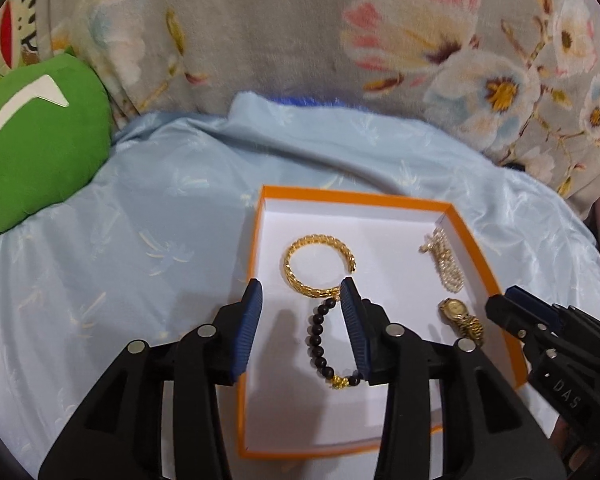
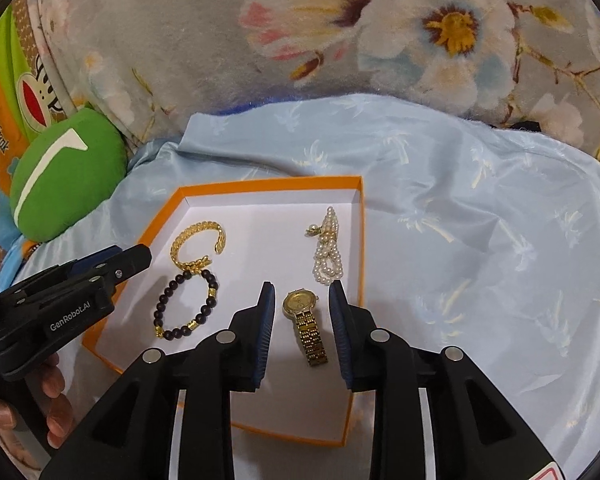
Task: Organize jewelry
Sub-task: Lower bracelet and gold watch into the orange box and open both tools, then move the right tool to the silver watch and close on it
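From the left wrist view I am hovering my released left gripper (image 1: 302, 294) over the black beaded bracelet (image 1: 326, 344) lying near the shallow orange cardboard box's (image 1: 356, 197) front, while from the right wrist view my right gripper (image 2: 302, 294) is standing unclenched, straddling the gold metal wristwatch (image 2: 306, 326) without gripping it, so each piece is resting apart.

L gripper (image 1: 302, 292) tilted down, jaws apart, nothing pinched. R gripper (image 2: 300, 292) same tilt, jaws apart w/ narrower gap, pads free. Fingers (image 2: 56, 396) wrapped round L handle.
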`<move>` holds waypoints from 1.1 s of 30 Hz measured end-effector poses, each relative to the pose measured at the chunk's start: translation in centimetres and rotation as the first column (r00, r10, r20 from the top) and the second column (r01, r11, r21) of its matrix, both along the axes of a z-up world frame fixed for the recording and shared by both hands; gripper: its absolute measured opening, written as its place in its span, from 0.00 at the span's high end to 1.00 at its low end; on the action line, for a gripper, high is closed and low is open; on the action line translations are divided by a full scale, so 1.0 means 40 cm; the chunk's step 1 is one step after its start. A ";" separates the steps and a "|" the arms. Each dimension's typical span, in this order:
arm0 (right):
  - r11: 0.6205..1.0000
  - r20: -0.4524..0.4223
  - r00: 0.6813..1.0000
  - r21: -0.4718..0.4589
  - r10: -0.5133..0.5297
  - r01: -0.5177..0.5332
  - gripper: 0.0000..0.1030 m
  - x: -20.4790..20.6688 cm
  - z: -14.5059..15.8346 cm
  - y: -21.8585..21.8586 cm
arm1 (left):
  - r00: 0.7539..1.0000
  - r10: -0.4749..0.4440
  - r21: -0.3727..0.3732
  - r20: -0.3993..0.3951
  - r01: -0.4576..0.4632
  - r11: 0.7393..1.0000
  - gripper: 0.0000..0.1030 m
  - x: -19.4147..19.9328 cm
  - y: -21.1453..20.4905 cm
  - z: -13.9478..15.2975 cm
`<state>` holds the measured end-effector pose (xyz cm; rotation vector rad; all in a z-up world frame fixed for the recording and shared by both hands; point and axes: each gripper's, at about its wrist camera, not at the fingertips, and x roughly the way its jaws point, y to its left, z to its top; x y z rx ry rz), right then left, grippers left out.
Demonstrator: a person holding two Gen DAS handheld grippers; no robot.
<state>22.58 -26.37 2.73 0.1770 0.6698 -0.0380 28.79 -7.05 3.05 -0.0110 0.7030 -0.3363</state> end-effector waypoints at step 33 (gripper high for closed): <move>0.986 -0.102 0.983 0.092 0.151 -0.141 0.73 -0.489 -0.110 0.249 | 0.994 0.085 0.020 -0.066 -0.084 0.996 0.40 -0.503 0.231 -0.073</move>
